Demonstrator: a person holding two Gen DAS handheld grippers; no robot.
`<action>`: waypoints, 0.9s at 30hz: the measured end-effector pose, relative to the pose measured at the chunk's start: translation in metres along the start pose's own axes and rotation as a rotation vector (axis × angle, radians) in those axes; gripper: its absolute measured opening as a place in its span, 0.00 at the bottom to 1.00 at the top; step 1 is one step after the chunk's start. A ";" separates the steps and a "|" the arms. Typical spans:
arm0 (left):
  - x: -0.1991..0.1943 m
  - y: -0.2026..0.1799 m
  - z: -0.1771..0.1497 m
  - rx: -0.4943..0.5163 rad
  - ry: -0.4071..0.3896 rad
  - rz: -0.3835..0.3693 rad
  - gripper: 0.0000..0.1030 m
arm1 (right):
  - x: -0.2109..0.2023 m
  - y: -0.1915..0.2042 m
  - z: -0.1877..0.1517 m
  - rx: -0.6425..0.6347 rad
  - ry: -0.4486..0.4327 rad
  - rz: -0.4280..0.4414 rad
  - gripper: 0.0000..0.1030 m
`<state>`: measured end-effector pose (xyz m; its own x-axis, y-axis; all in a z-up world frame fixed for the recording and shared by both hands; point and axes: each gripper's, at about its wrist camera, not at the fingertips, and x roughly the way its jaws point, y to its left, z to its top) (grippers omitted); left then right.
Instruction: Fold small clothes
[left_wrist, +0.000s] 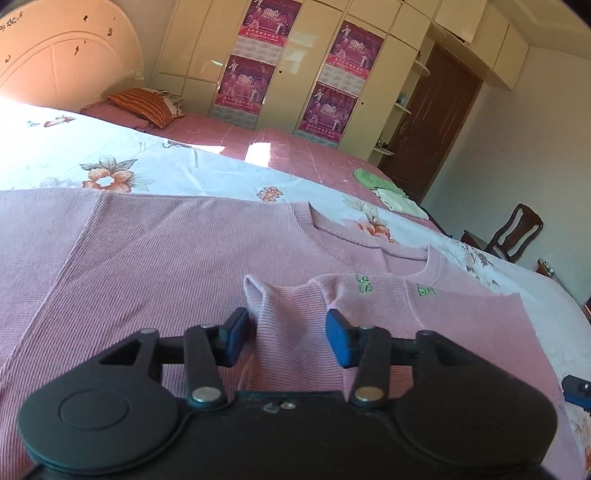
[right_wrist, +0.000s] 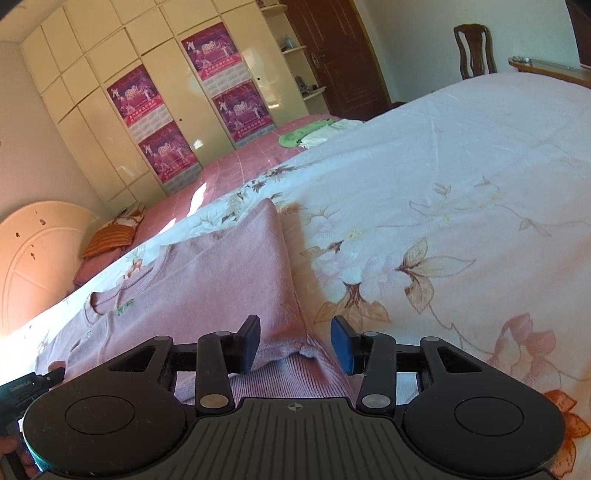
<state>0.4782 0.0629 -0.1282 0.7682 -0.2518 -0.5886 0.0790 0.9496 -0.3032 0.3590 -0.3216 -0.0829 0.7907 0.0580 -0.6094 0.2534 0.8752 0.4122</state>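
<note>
A pink ribbed sweater lies flat on the floral bedsheet, its right side folded inward. The left gripper stands part open, its blue pads either side of a raised fold of the sweater without pressing it. The right gripper is likewise part open astride the sweater's near right corner, pads apart from the cloth.
</note>
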 end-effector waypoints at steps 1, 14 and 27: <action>0.003 -0.004 0.000 0.030 0.007 0.013 0.41 | 0.004 0.002 0.003 -0.025 0.003 0.000 0.40; -0.031 0.004 0.006 0.021 -0.114 0.060 0.49 | 0.020 0.024 0.017 -0.278 -0.022 -0.050 0.10; 0.024 -0.052 0.003 0.191 0.010 -0.020 0.77 | 0.128 0.048 0.062 -0.327 0.100 -0.099 0.10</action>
<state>0.4943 0.0086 -0.1239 0.7589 -0.2717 -0.5918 0.2136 0.9624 -0.1679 0.5071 -0.3023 -0.0993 0.7088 -0.0025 -0.7054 0.1216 0.9855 0.1187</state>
